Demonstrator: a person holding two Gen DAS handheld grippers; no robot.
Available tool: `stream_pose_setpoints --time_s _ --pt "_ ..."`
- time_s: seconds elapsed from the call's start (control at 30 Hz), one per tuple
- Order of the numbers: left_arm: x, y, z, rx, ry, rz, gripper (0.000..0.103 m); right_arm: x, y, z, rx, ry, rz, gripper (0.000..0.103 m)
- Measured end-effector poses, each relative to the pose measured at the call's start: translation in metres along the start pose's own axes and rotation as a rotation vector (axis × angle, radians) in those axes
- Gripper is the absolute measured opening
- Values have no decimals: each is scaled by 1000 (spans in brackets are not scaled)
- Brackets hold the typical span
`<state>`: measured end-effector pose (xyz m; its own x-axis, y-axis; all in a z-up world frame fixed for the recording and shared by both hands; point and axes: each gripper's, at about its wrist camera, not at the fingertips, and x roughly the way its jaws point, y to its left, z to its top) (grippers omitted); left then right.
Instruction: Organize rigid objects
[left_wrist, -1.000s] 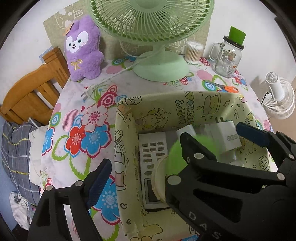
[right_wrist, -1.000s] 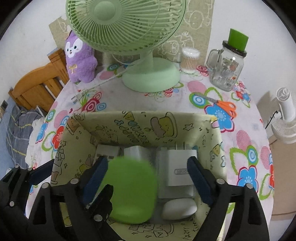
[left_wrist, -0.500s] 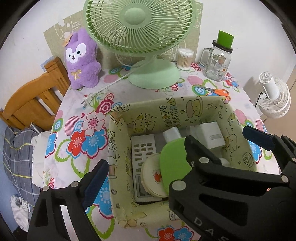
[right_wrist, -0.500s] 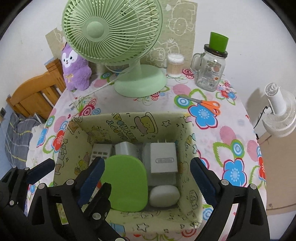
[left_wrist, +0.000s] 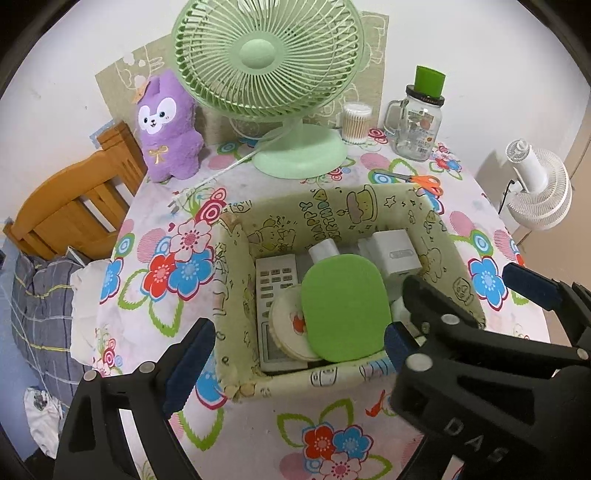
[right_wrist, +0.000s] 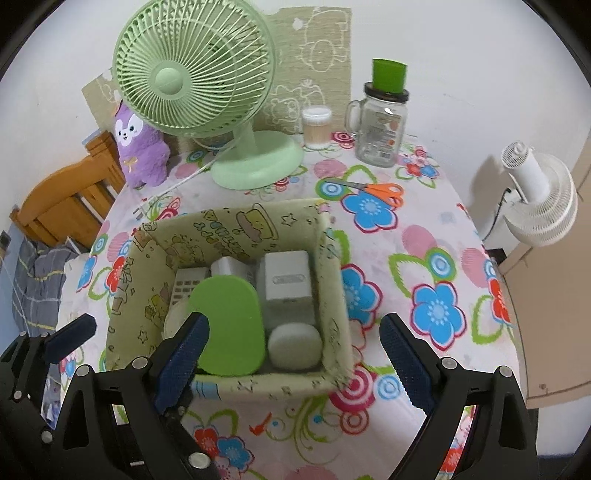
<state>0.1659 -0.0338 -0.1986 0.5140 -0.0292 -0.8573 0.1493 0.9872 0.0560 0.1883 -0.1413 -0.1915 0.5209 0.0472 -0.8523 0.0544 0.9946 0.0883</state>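
A cartoon-print fabric box (left_wrist: 332, 206) (right_wrist: 236, 221) sits on the flowered tablecloth. Inside it, a flat green rounded piece (left_wrist: 343, 306) (right_wrist: 229, 325) rests over a round cream tin (left_wrist: 286, 325) and a white remote (left_wrist: 275, 277). Beside them lie a white charger (left_wrist: 395, 251) (right_wrist: 288, 284), a smaller white plug (left_wrist: 323, 249) and a white oval thing (right_wrist: 293, 347). My left gripper (left_wrist: 291, 356) hangs open above the box's near left corner. My right gripper (right_wrist: 291, 365) (left_wrist: 461, 280) is open over the near right side. Neither holds anything.
Behind the box stand a green desk fan (left_wrist: 269, 74), a purple plush (left_wrist: 168, 129), a cotton-swab tub (left_wrist: 356, 122) and a glass jar mug (left_wrist: 419, 122). Orange scissors (left_wrist: 417, 179) lie nearby. A wooden chair (left_wrist: 74, 206) is left of the table, a white fan (left_wrist: 535, 192) right.
Both grippers have drawn back and upward from the box, their jaws a little wider. The green piece, blurred between the right jaws a second ago, now lies still in the box.
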Motion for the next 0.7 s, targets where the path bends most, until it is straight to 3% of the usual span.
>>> stream_pose_setpoints --time_s 0.7 --pt "-60 32 -20 -89 -63 44 94 -74 -5 -16 -13 -93 -24 95"
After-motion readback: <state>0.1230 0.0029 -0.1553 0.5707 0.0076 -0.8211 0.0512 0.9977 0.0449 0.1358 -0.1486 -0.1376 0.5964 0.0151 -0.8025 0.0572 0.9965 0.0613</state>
